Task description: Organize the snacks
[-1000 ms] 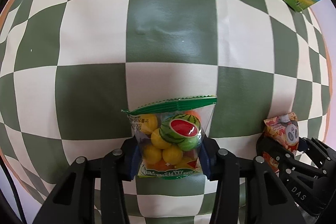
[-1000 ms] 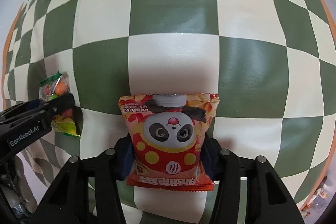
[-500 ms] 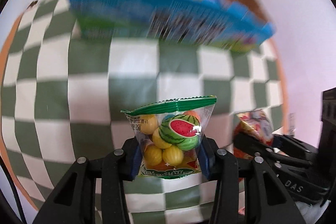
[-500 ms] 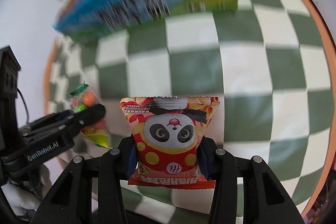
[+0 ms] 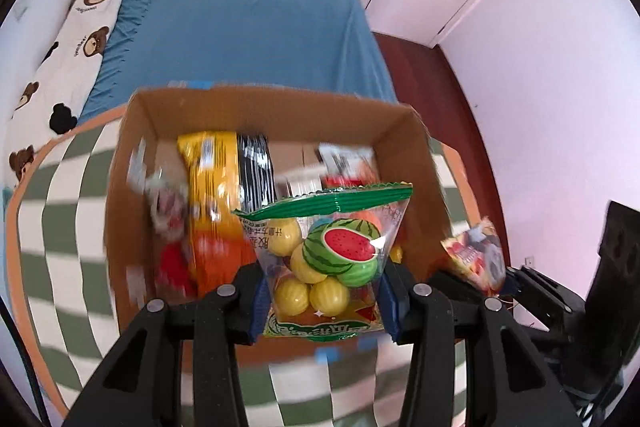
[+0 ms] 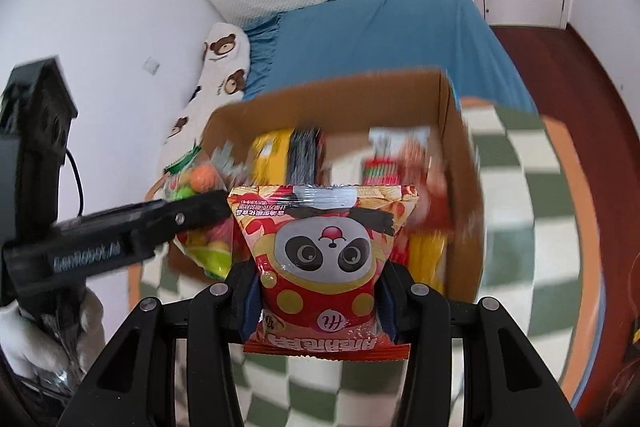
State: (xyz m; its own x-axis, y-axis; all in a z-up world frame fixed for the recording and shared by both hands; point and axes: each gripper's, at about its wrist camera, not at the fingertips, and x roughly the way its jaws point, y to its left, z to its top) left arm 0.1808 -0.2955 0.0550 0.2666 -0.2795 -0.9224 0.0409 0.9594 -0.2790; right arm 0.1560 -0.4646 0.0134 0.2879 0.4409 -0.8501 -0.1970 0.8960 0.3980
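Green-topped fruit-candy bag (image 5: 326, 263) clamped in left gripper (image 5: 320, 297); "GenRobot.AI" on it; right gripper (image 6: 320, 301) clamps panda snack (image 6: 326, 263).

The left gripper (image 5: 324, 301) clamps a clear bag of fruit-shaped candy (image 5: 326, 259) by its lower sides, the green seal upright, in front of an open cardboard box (image 5: 276, 107). Blurred snack packs fill the box, among them a yellow-and-orange bag (image 5: 212, 195). The box sits on a green-and-white checkered tablecloth (image 5: 44, 227). At right, the right gripper (image 5: 492, 279) grips a red snack packet (image 5: 476, 255). Behind lie a blue-sheeted bed (image 5: 252, 31) and a bear-print pillow (image 5: 68, 39).
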